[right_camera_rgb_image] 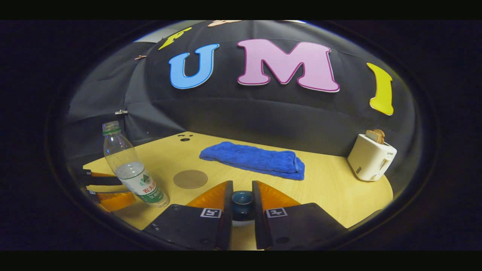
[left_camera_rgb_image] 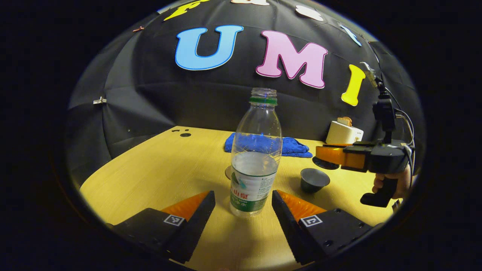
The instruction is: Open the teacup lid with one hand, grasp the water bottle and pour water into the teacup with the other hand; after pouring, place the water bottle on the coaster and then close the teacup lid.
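Note:
A clear water bottle (left_camera_rgb_image: 256, 158) with no cap, about half full, stands on the wooden table (left_camera_rgb_image: 150, 180). My left gripper (left_camera_rgb_image: 243, 195) is open, one finger on each side of the bottle's base, with a gap on the left side. The dark teacup (left_camera_rgb_image: 314, 180) sits uncovered to the bottle's right. Above and just behind the cup, a hand holds my right gripper (left_camera_rgb_image: 324, 155), which is shut on the teacup lid (right_camera_rgb_image: 242, 201), pinching its dark knob; the lid also shows as a dark disc (left_camera_rgb_image: 324, 164). A round coaster (right_camera_rgb_image: 190, 179) lies bare behind the bottle (right_camera_rgb_image: 131, 169).
A folded blue towel (right_camera_rgb_image: 256, 160) lies across the back of the table. A white toaster (right_camera_rgb_image: 371, 158) with bread in it stands at the back right. Small holes (right_camera_rgb_image: 184, 139) mark the table's far edge, near the black cloth wall.

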### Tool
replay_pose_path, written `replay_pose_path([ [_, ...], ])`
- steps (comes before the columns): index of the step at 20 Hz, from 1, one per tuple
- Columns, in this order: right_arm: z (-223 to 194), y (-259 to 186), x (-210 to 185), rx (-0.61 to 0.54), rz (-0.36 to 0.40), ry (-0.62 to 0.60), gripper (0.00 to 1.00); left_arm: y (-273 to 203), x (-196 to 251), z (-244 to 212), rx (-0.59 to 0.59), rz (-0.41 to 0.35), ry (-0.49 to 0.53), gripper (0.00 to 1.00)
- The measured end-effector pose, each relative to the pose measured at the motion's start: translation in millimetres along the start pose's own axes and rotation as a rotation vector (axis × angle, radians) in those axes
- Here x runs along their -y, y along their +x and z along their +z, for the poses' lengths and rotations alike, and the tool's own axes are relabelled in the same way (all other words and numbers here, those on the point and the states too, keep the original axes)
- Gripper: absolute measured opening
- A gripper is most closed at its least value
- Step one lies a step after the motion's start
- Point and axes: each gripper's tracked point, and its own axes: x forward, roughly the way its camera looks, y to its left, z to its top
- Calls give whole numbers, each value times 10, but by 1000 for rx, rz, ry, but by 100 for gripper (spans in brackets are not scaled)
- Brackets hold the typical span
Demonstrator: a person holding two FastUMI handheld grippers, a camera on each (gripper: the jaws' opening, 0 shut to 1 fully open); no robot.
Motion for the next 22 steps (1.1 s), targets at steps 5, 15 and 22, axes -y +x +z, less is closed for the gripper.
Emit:
replay_pose_path([
  [5,-18,-244,335,-11,-44,45,28,243,71,135,46,-17,11,96],
  [15,-305,-451,634,-62,-102,59,28,589,118,226,85,-28,14,95],
  [22,-345,-483,570,-57,-81,68,28,657,103,210,75,3,61,80],
])
